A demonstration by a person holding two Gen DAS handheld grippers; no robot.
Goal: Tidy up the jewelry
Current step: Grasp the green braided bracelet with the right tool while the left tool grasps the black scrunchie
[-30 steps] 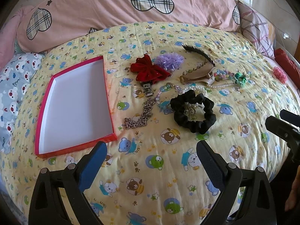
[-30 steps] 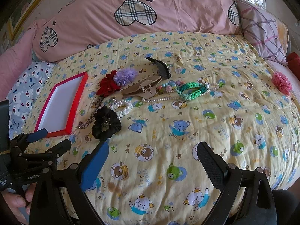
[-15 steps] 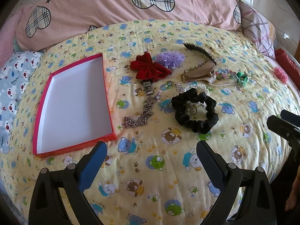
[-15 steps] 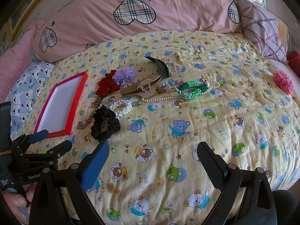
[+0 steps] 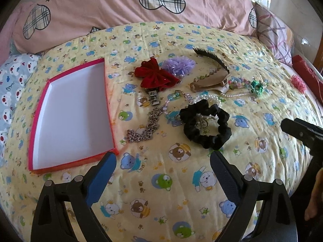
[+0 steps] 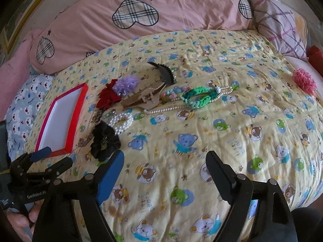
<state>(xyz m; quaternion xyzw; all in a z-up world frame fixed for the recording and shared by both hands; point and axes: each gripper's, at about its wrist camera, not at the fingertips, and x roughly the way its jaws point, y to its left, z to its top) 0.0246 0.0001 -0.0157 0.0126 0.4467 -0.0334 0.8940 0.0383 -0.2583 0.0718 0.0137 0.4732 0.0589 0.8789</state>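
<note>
A red-rimmed white tray [image 5: 110,109] lies empty on the yellow bedspread, also in the right wrist view [image 6: 77,111]. Right of it lie a silver chain [image 5: 147,127], a black scrunchie [image 5: 206,139], a red bow [image 5: 155,76], a purple flower [image 5: 178,65], a beige claw clip [image 5: 210,81], a black comb [image 5: 212,57], pearls [image 6: 121,124] and a green braided band [image 6: 199,97]. My left gripper [image 5: 163,165] is open and empty, just short of the chain and scrunchie. My right gripper [image 6: 163,162] is open and empty over bare bedspread.
A pink heart-print duvet [image 5: 125,6] lines the back. A striped pillow [image 6: 280,26] is at the back right. A pink flower [image 6: 304,80] lies apart at the right edge. A bear-print pillow [image 5: 12,80] sits left.
Both grippers have moved slightly forward toward the jewelry; the items sit a little nearer in view. Nothing was picked up.
</note>
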